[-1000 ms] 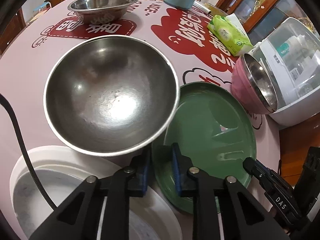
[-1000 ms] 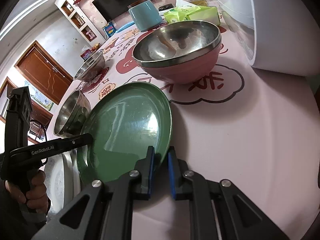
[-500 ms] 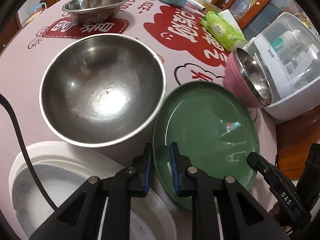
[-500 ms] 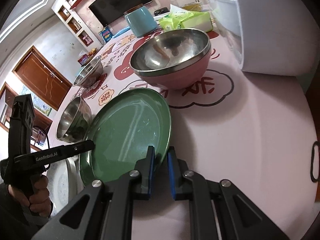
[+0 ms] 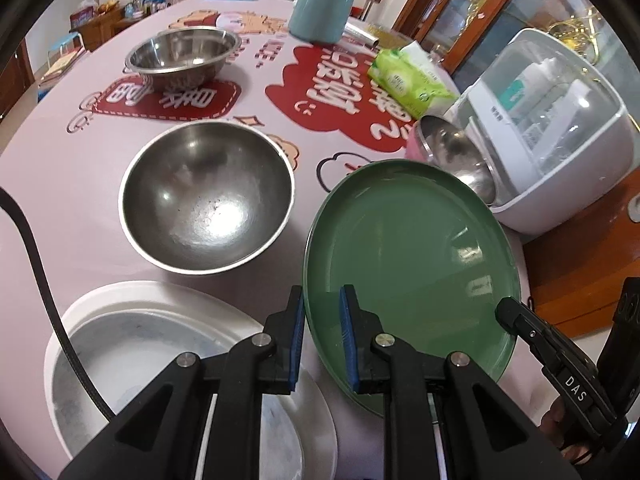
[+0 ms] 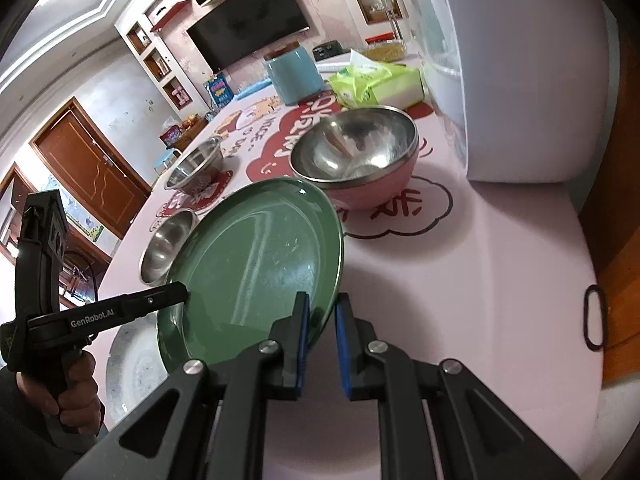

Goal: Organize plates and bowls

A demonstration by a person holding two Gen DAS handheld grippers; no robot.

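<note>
Both tongs, left gripper [image 5: 322,334] and right gripper [image 6: 321,342], pinch opposite rims of the green plate [image 5: 412,264], lower right of frame; I'd keep it level over the white plate [image 5: 132,344].

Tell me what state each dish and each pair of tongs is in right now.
Green plate: gripped at both edges, tilted.
Left tongs: shut on its rim.
Right tongs: shut on its rim.
Steel bowl: upright, empty.
Pink bowl: upright, empty.
White plate: flat, empty.
</note>
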